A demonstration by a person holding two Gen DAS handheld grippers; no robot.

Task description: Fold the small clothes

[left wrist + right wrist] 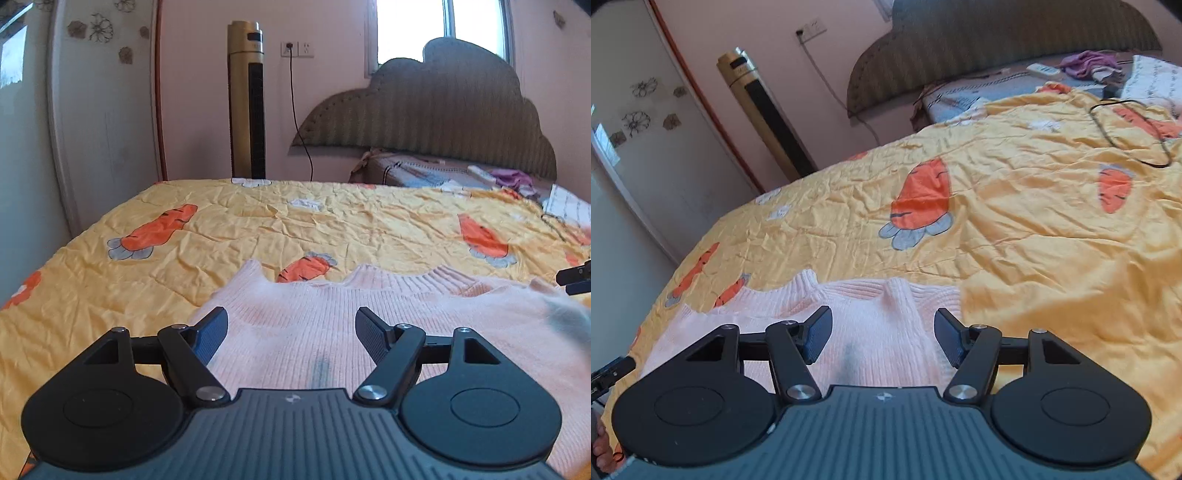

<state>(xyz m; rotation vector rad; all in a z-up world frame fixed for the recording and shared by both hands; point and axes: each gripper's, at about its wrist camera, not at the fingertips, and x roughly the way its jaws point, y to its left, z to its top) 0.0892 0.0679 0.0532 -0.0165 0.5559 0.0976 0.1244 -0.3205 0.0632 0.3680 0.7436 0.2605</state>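
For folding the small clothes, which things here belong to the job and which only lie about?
Job: pink knit sweater, left claw, right claw, both open above it.

Lying about: carrot quilt, tower fan, black cord, purple cloth, remote.

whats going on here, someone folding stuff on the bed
A person is working on a pink knit sweater with two handheld grippers on a yellow carrot-print quilt. The left gripper and the right gripper are both open over the sweater, with nothing between their fingers. The sweater lies flat on the quilt.
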